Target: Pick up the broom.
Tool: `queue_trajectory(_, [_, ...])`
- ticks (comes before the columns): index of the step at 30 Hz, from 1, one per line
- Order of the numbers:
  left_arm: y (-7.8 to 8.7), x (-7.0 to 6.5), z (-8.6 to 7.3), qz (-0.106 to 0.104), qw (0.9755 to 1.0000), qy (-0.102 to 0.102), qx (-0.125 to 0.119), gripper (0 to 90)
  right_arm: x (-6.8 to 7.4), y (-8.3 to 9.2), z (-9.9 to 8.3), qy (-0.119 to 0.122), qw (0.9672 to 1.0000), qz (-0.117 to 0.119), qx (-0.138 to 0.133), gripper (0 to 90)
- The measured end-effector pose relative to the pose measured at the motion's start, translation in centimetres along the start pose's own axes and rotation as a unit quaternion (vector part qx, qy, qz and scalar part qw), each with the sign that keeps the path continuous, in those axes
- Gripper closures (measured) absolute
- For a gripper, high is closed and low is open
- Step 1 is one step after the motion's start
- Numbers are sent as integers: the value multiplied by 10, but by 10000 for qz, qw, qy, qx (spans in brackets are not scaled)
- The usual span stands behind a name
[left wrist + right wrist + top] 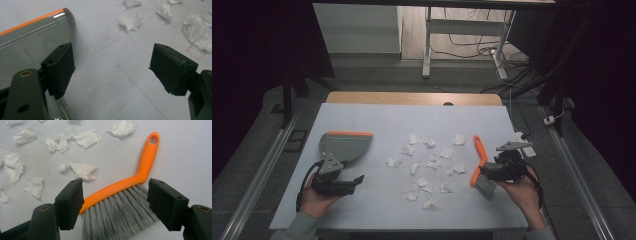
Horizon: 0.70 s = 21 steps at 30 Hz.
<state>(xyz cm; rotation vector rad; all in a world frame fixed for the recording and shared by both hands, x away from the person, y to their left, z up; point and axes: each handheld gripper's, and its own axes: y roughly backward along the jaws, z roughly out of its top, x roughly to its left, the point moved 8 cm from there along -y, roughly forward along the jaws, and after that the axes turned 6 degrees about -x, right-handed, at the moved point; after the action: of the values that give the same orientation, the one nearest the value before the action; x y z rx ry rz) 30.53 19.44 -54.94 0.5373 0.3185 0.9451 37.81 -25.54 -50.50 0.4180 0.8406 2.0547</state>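
Two tools open, nothing gripped. We see the right tool point(116, 202) straddling the brush point(120, 195) at lower right, handle running up-frame; the left tool point(111, 72) sits beside the dustpan point(30, 47).

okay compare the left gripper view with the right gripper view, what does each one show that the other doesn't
The left gripper view alone has the grey dustpan with its orange edge, beside the open left gripper. The right gripper view alone has the orange-handled brush, its grey bristles lying between the open right gripper jaws. Both show crumpled paper scraps on the white table.
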Motion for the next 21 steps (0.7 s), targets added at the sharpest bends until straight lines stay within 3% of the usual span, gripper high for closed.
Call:
queue_trajectory(8, [-1,-1,0,52,10000,-25,29,207,-9,-17,10,-272,9981,-176,519,300])
queue_trajectory(14, [-2,0,-1,46,10000,-28,55,207,-19,-41,19,-339,9949,-320,893,305])
queue_trajectory(21, [-2,-2,-2,73,9999,-62,77,207,-32,-58,24,-586,9898,-453,1219,309])
